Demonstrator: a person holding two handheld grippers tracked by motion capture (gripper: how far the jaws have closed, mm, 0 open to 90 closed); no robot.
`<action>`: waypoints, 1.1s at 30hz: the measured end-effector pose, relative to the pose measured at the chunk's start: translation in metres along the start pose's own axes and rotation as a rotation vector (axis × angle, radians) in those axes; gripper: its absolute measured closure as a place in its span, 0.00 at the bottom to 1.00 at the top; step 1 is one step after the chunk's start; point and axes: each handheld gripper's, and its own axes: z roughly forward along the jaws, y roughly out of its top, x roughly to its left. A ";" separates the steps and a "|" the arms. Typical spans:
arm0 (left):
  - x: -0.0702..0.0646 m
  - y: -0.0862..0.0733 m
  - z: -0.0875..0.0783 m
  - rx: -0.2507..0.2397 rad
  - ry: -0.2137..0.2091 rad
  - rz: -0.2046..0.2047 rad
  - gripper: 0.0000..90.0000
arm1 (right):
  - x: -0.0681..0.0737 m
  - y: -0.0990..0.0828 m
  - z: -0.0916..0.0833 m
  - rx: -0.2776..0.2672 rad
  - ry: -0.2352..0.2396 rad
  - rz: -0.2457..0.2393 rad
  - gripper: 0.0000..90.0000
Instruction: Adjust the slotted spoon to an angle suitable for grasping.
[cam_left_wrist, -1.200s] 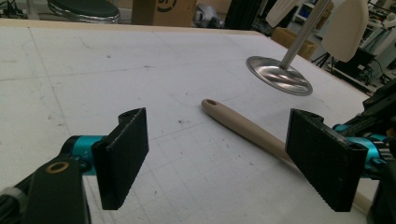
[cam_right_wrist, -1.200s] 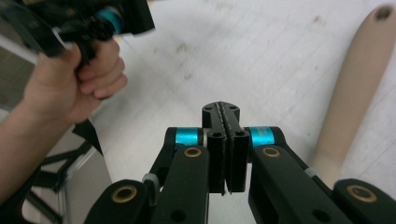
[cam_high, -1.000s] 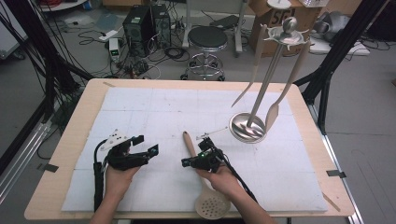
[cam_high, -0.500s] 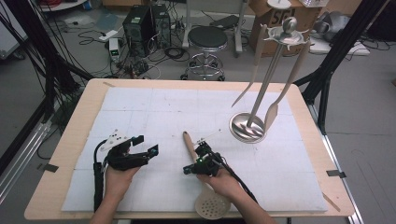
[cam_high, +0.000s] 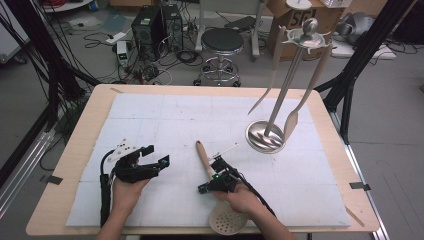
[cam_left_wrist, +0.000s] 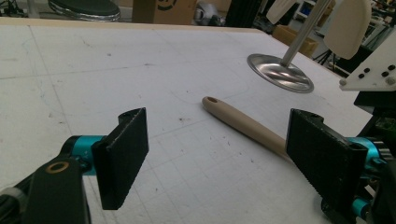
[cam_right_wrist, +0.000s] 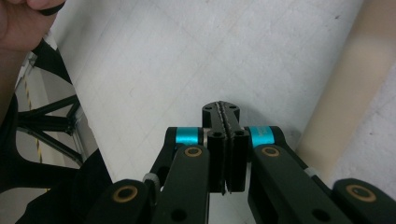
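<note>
A skimmer with a beige handle (cam_high: 204, 157) and a round perforated head (cam_high: 227, 221) lies on the white mat, its head at the near edge. My right gripper (cam_high: 202, 190) is shut with nothing between its jaws, and its tip rests just left of the handle. In the right gripper view the shut jaws (cam_right_wrist: 223, 108) point down at the mat with the handle (cam_right_wrist: 348, 93) beside them. My left gripper (cam_high: 157, 155) stands open to the left, apart from the skimmer. In the left gripper view its wide jaws (cam_left_wrist: 217, 149) frame the handle (cam_left_wrist: 243, 123).
A utensil stand with a round metal base (cam_high: 265, 136) stands at the back right of the mat, with a beige spatula (cam_high: 272, 70) and a beige spoon (cam_high: 305, 95) hanging from it. The wooden table's edge (cam_high: 65, 150) borders the mat. A stool (cam_high: 220, 42) stands behind the table.
My right gripper has shifted slightly toward the near edge beside the handle. The left gripper and the skimmer have stayed put.
</note>
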 end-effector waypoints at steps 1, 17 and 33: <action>0.000 0.000 0.000 0.000 0.001 0.000 0.25 | 0.001 0.000 0.000 0.001 -0.007 -0.003 1.00; 0.001 0.000 -0.002 -0.003 0.002 -0.003 0.25 | -0.011 -0.004 -0.018 0.024 -0.063 -0.046 1.00; 0.000 0.000 -0.002 0.000 0.001 -0.002 0.25 | -0.024 -0.008 -0.032 0.009 -0.116 -0.049 1.00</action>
